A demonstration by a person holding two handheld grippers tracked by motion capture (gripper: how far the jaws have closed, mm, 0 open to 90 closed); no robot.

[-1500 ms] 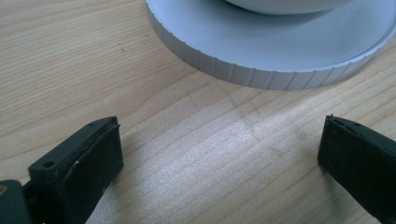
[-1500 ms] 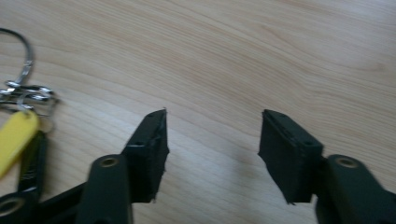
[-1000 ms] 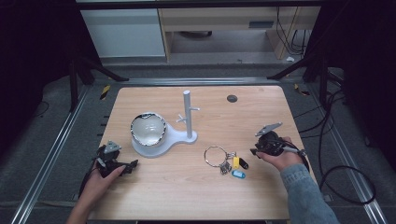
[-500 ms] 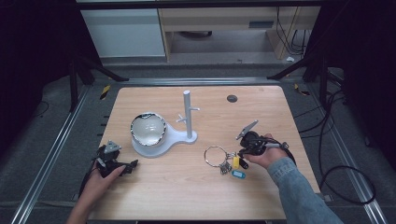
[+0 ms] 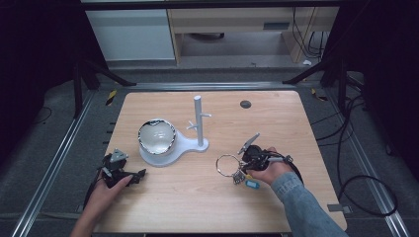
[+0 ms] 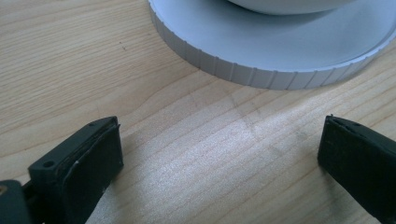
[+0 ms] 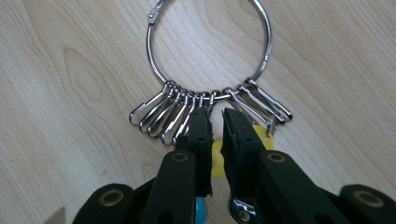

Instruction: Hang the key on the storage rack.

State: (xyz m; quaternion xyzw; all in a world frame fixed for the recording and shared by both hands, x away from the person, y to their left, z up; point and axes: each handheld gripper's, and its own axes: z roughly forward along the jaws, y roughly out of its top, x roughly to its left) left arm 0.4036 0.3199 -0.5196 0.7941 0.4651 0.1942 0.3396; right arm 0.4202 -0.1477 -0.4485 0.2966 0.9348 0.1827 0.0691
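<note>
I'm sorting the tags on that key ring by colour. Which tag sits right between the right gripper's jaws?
The round yellow plastic tag on the large metal key ring. It shows in the narrow gap between the right gripper jaws; the blue tag lies lower, beside them.

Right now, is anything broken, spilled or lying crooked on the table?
Nothing stands out. The key ring lies flat on the wooden table, its clips fanned out in a neat row. The white stand is upright beside its bowl. No spill or damage shows.
</note>
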